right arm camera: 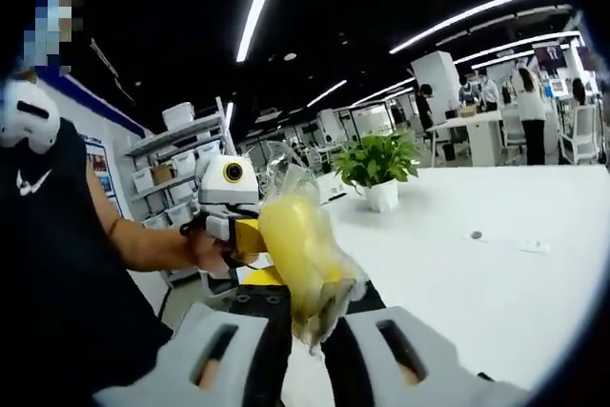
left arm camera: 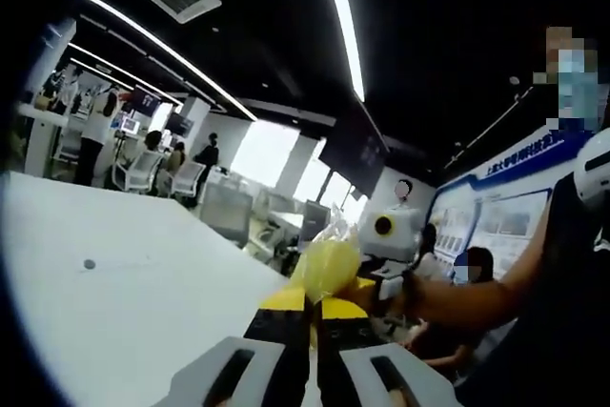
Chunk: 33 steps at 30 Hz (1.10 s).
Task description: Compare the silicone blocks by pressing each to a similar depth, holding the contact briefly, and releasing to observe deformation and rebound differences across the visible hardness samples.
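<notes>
Both grippers are raised above the white table (left arm camera: 124,302) and clench the same yellow block in a clear bag (right arm camera: 297,245). The left gripper (left arm camera: 312,304) pinches one end of it, and the right gripper (right arm camera: 307,316) grips the other end

The yellow block (right arm camera: 297,253) sits in a crinkled clear bag (right arm camera: 329,297), so you cannot read its surface or edges. In the left gripper view, the left gripper (left arm camera: 312,304) covers the block's lower part. The wall posters (left arm camera: 496,221) are too small to read. The white table (left arm camera: 124,312) is cut off by the view's edge.
</notes>
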Tool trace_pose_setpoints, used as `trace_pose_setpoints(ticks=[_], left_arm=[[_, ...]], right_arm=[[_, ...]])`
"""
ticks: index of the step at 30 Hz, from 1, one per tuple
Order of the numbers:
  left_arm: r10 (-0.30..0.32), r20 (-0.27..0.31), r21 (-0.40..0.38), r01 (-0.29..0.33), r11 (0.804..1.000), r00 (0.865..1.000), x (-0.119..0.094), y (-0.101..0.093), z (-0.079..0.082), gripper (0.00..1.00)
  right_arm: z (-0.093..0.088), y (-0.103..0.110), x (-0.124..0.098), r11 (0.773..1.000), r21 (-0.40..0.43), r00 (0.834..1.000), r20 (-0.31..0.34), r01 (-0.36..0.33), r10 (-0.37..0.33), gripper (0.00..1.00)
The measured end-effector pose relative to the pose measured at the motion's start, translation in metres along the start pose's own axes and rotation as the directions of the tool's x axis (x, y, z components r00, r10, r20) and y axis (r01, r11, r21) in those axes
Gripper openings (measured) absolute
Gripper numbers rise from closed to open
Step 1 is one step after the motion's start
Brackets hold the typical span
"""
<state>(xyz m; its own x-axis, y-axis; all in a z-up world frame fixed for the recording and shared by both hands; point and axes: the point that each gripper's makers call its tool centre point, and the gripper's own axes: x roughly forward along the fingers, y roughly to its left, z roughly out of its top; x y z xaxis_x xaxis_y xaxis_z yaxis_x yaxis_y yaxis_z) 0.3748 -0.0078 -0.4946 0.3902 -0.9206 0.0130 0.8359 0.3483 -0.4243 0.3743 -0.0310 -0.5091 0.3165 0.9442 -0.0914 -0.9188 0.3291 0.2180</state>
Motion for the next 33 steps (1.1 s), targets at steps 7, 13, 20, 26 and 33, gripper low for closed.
trace_pose_setpoints(ticks=[7,13,20,26,33], left_arm=[[-0.003,0.015,-0.079,0.004,0.997,1.0,-0.002,-0.001,-0.005,0.0],[0.001,0.023,-0.08,0.001,0.997,1.0,-0.003,-0.002,-0.003,0.0],[-0.005,0.027,-0.076,0.007,0.997,1.0,-0.001,-0.004,0.003,0.0],[-0.014,0.038,-0.086,0.017,0.996,0.999,0.0,-0.006,0.006,0.0],[-0.013,0.065,-0.098,0.02,0.995,0.998,-0.001,-0.005,0.012,0.0]], right_arm=[[-0.005,0.0,-0.001,0.997,0.078,1.0,-0.001,0.01,-0.01,0.12],[-0.001,0.005,-0.001,0.991,0.132,0.999,-0.014,0.033,-0.032,0.02],[0.004,0.005,-0.003,0.988,0.151,1.0,-0.015,0.024,-0.022,0.0],[0.007,0.007,-0.004,0.985,0.173,1.0,0.004,0.019,-0.02,0.01],[0.013,0.004,-0.003,0.999,0.027,0.997,0.059,0.047,-0.048,0.11]])
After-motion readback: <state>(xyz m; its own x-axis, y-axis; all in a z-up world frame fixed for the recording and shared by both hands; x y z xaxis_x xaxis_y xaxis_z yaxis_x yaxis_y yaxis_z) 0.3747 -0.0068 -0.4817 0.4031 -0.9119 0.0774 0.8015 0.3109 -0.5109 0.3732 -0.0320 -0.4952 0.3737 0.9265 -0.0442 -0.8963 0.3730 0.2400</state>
